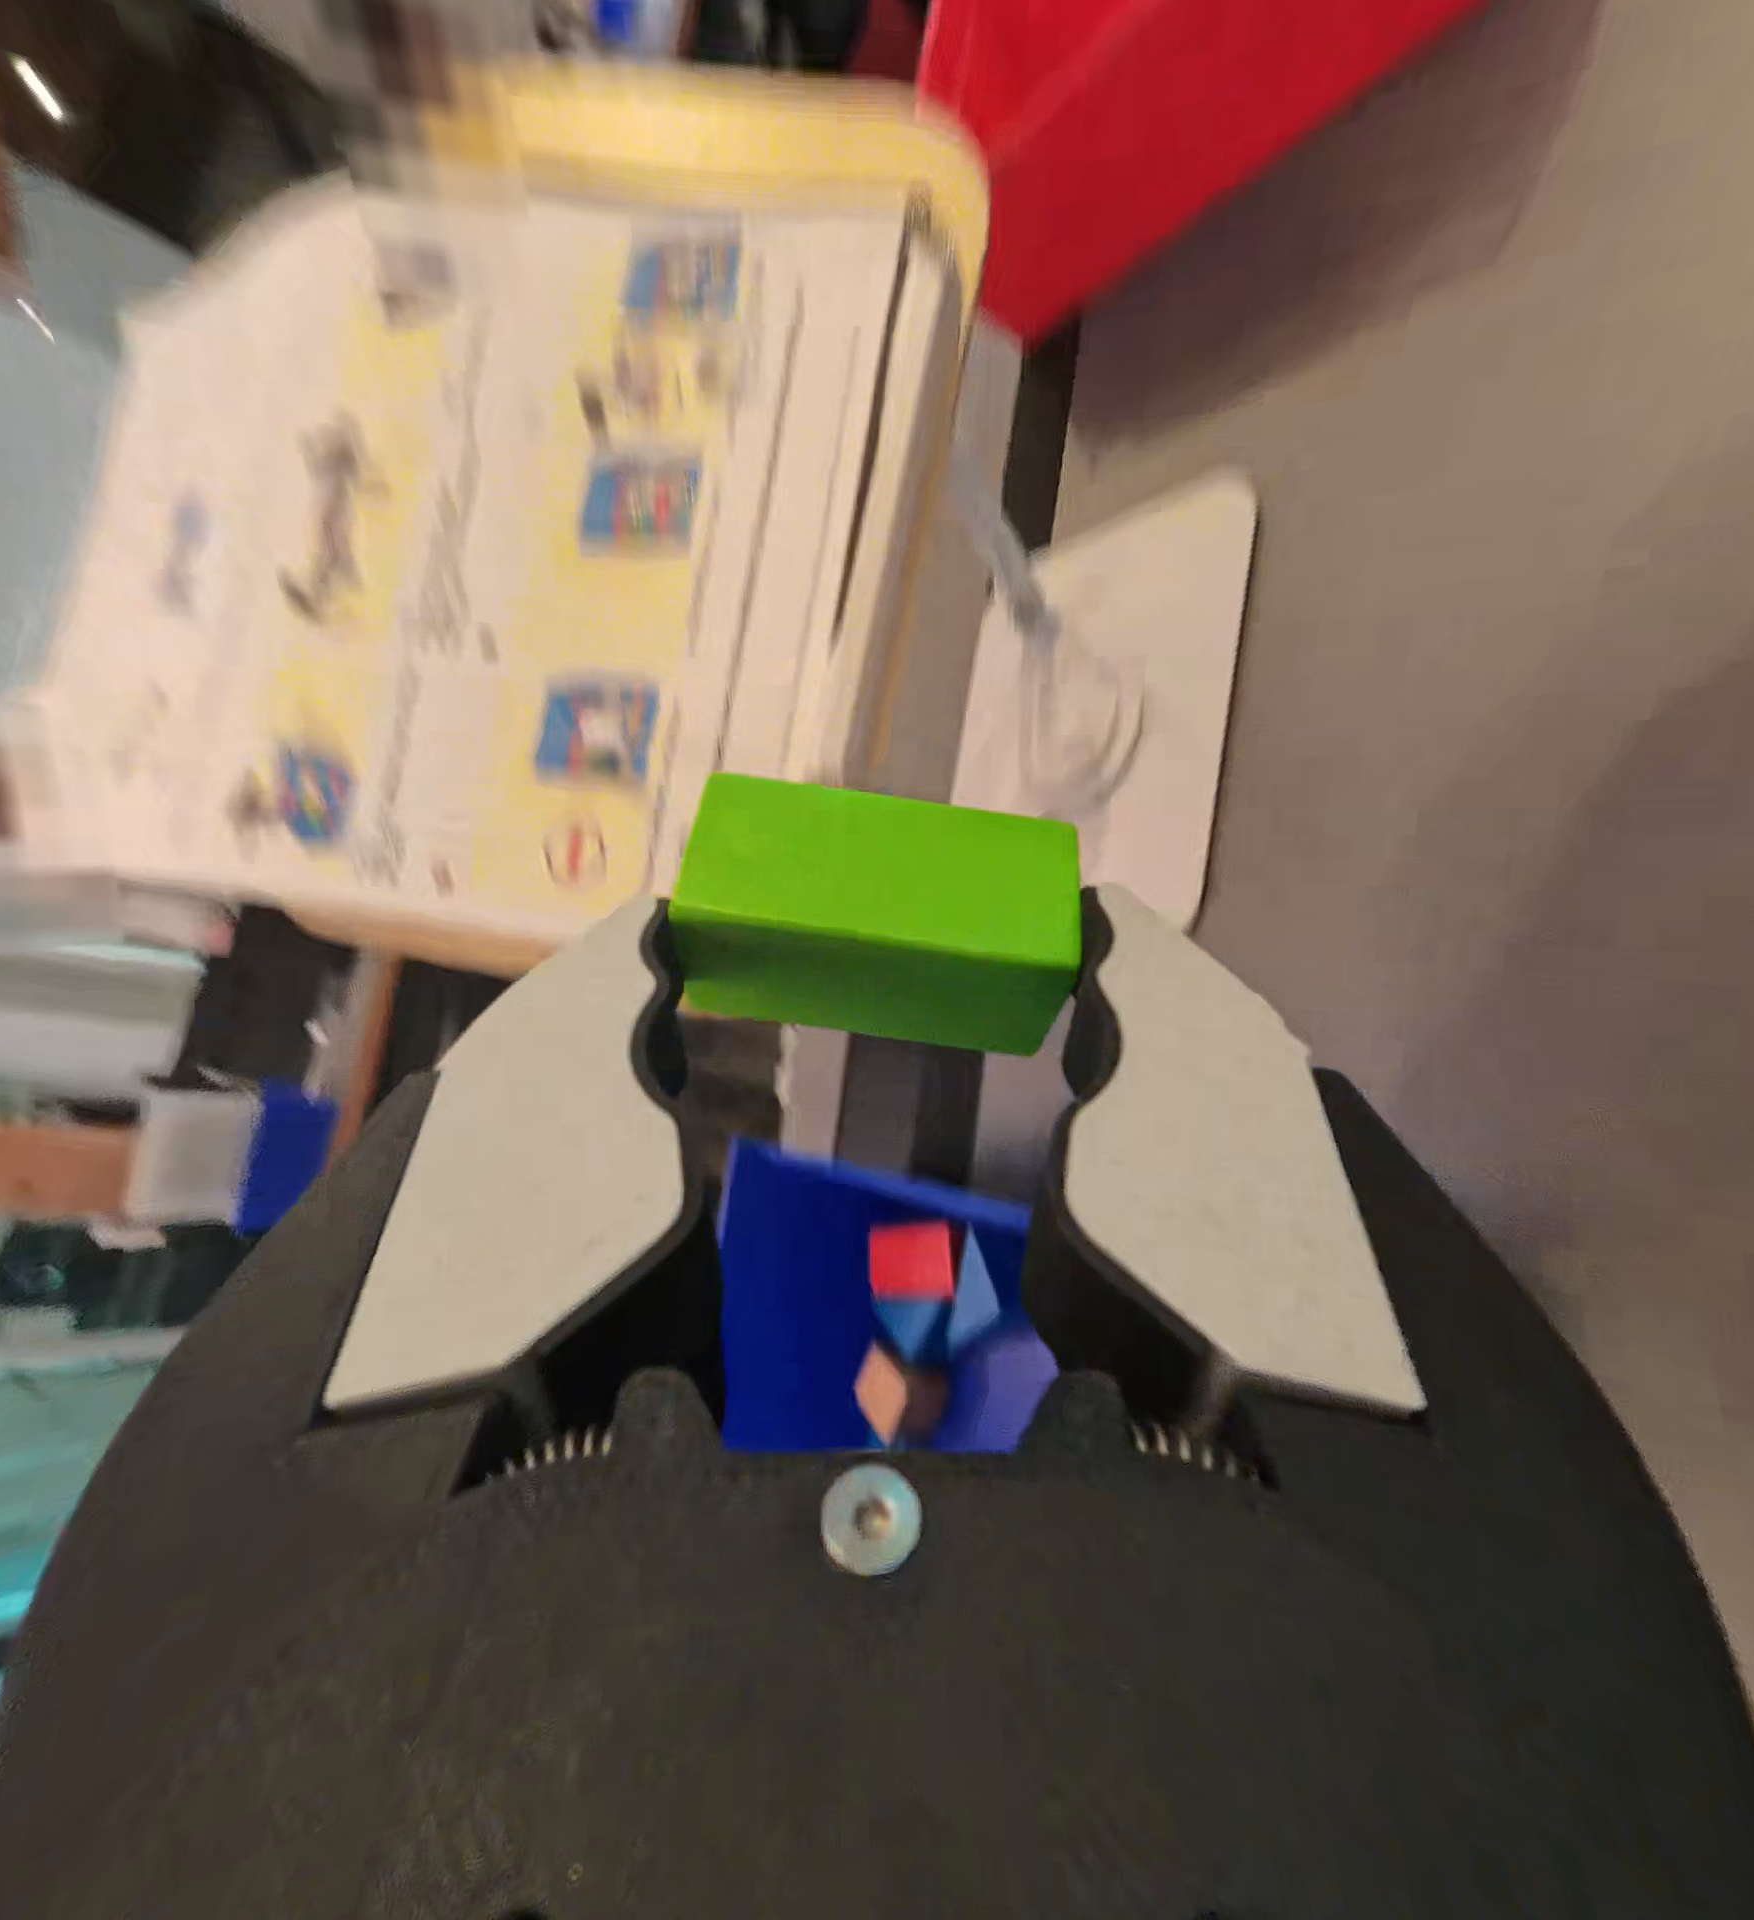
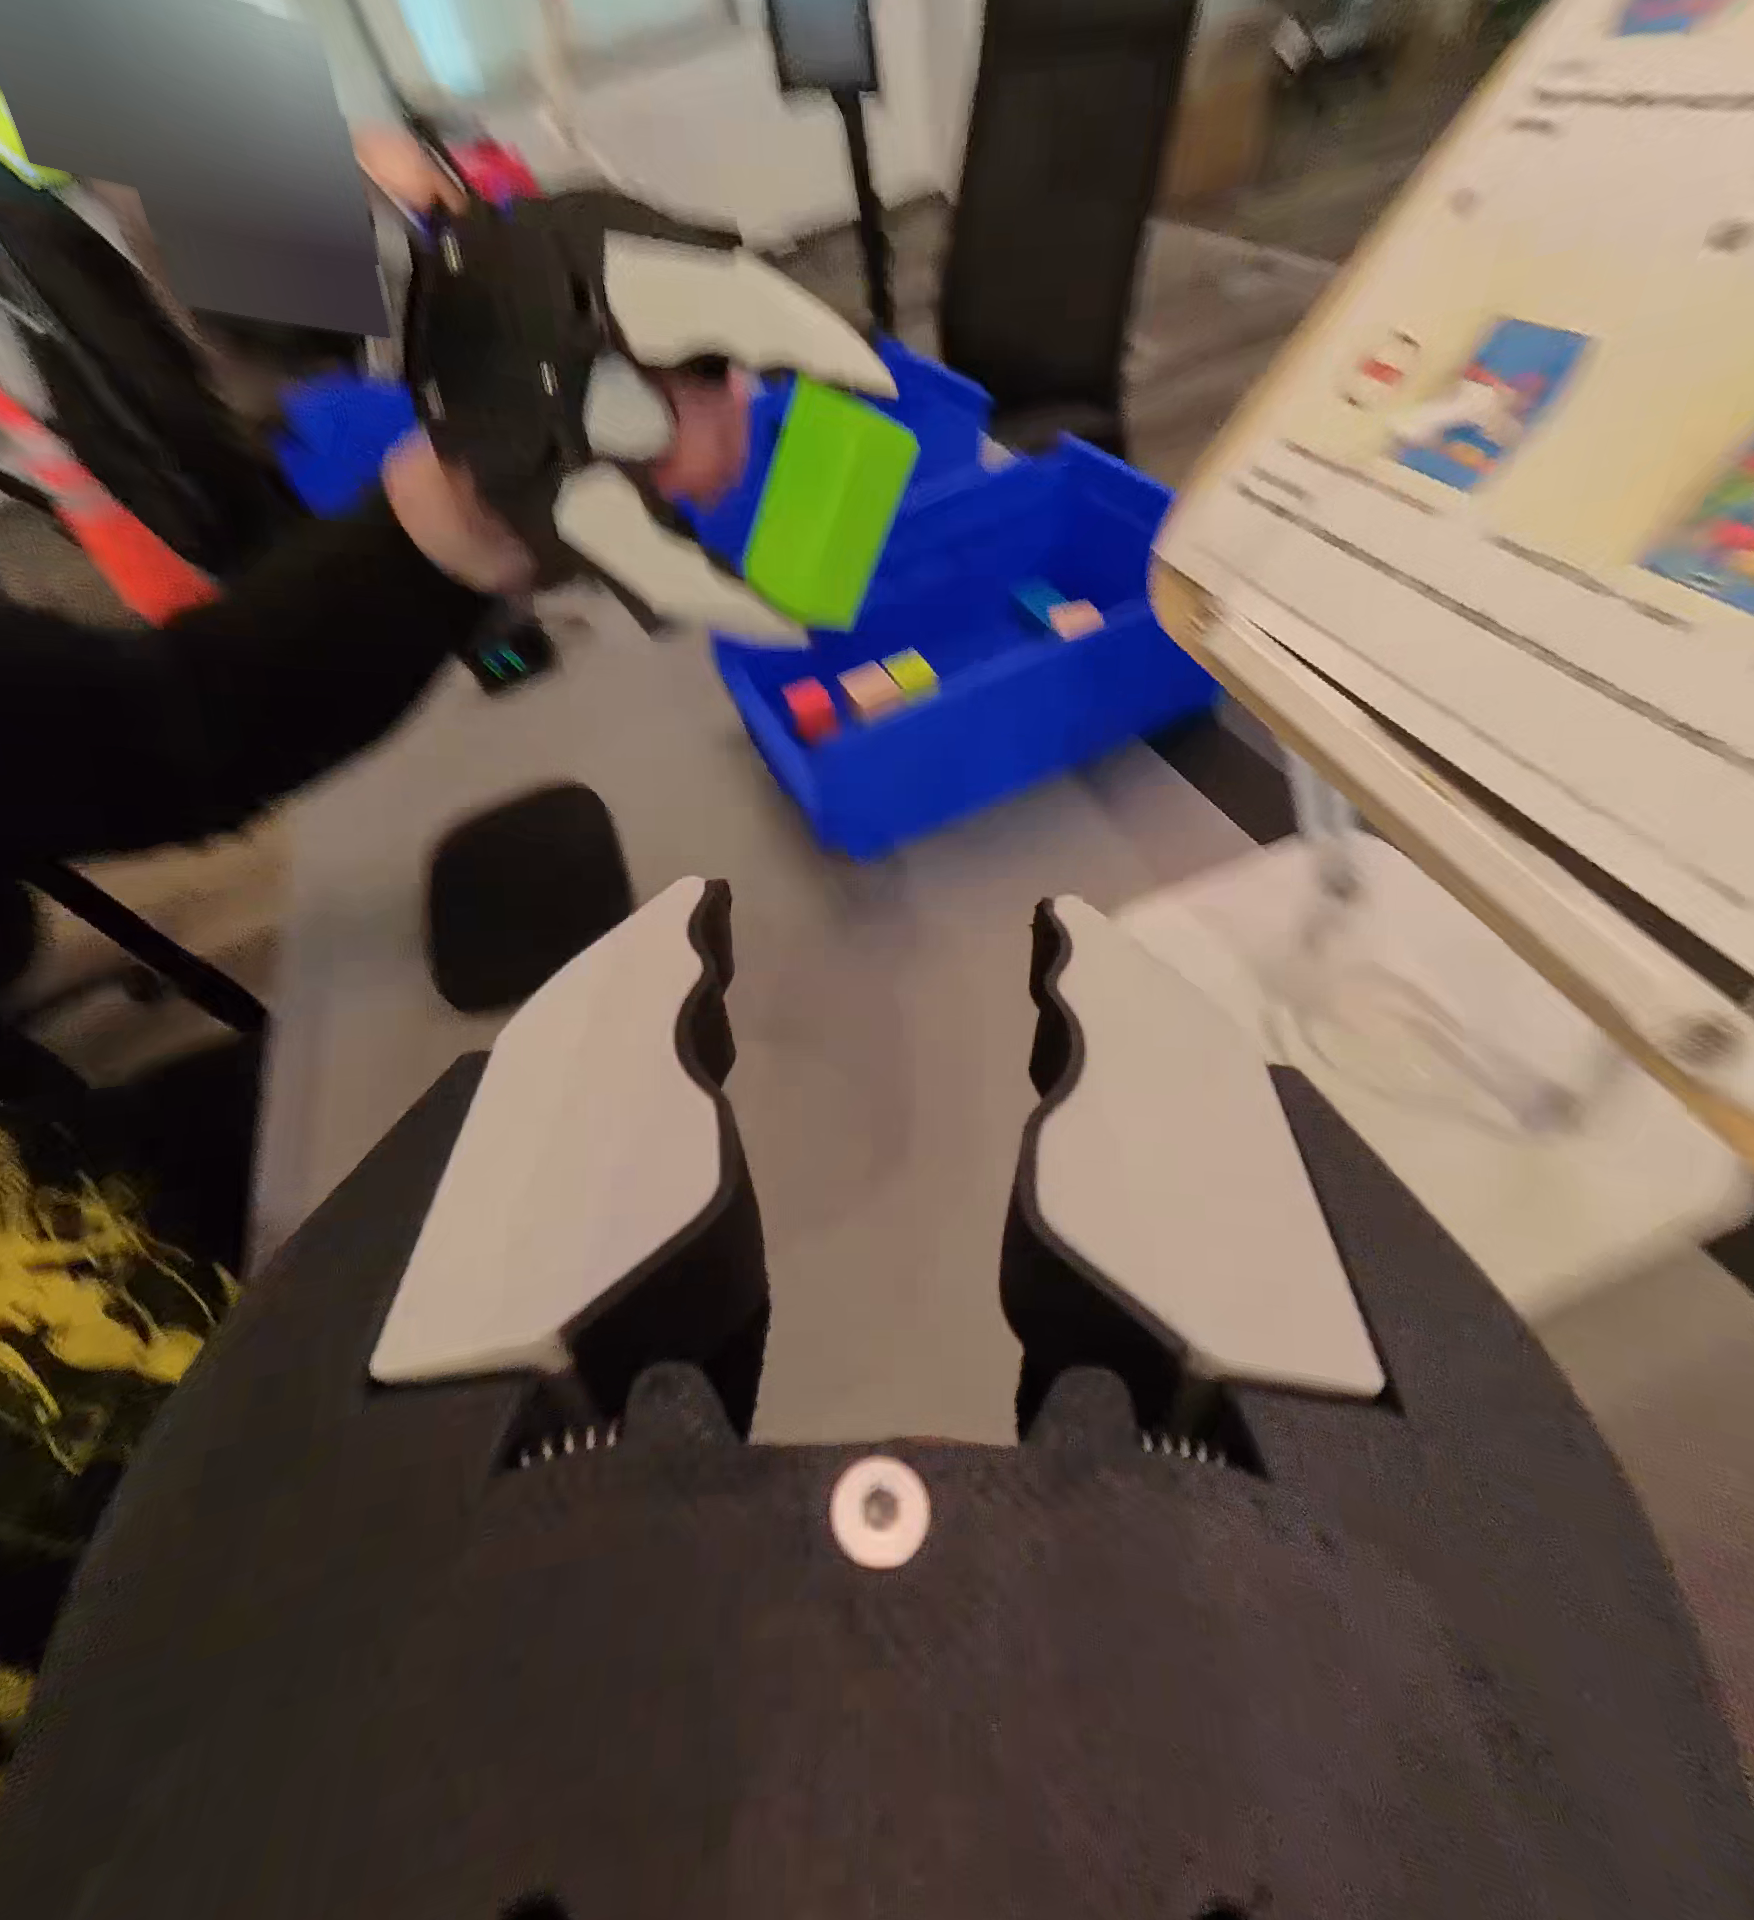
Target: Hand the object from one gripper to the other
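Between the left gripper's (image 1: pixel 875 935) fingertips sits a green block (image 1: pixel 868 914), both pads pressed on its ends. Only the right wrist view shows the right gripper (image 2: pixel 878 935), parted on nothing, and small blocks (image 2: pixel 868 691) in a blue bin (image 2: pixel 977 758).

You've two grippers (image 2: pixel 878 914) (image 2: pixel 831 499), one green block (image 2: pixel 826 504), one blue bin (image 2: pixel 956 769) at twelve o'clock, five small cubes (image 2: pixel 873 691)

A bright green rectangular block (image 1: pixel 873 914) is clamped by its two short ends between the left gripper (image 1: pixel 875 935) jaws, held in the air, tilted slightly, above the counter (image 2: pixel 707 727).
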Available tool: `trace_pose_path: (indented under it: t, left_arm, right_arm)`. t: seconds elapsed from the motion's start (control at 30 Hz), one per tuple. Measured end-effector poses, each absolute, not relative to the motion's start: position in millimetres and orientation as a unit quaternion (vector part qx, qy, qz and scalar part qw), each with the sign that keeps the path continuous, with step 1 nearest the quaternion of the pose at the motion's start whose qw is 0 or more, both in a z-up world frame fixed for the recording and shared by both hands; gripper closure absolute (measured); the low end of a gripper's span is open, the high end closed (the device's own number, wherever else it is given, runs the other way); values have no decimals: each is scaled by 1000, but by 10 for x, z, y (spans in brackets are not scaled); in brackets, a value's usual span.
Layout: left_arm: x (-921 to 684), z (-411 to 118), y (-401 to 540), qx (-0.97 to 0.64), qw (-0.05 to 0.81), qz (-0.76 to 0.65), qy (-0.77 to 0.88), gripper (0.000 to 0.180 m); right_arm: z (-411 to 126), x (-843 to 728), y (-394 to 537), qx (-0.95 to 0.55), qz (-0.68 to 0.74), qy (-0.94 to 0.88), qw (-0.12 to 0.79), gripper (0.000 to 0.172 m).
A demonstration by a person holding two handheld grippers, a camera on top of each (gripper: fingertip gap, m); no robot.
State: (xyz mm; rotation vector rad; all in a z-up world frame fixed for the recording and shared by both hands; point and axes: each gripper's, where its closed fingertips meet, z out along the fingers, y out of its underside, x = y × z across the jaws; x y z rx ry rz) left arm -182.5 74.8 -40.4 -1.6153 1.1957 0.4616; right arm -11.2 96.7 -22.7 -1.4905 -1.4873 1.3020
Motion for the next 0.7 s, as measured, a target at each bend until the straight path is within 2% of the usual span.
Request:
trace_pose_path:
  t: [0.13,0.23,0.33,0.4,0.57,0.63,0.7]
  left_arm:
    - [-992,-280,644,-610,568,161,529,108]
    - [-656,-297,590,-583,588,146,541,109]
    - [-456,-298,548,-565,603,134,547,108]
    - [-360,-310,534,-560,607,123,550,108]
    - [-239,-343,590,-555,624,100,541,108]
    - [-278,-318,635,-576,626,88,519,92]
    - [-437,-282,659,-585,630,95,502,107]
  right_arm:
    - [-215,-489,631,-524,618,-529,252,118]
    - [-309,-601,438,-514,639,-533,210,118]
    - [-320,-589,261,-491,668,-533,171,132]
    - [-359,-576,226,-488,667,-536,170,138]
    - [-404,-448,347,-514,627,-549,201,138]
    - [-370,-293,561,-537,593,-555,229,138]
    - [-335,-36,1048,-586,529,-547,278,138]
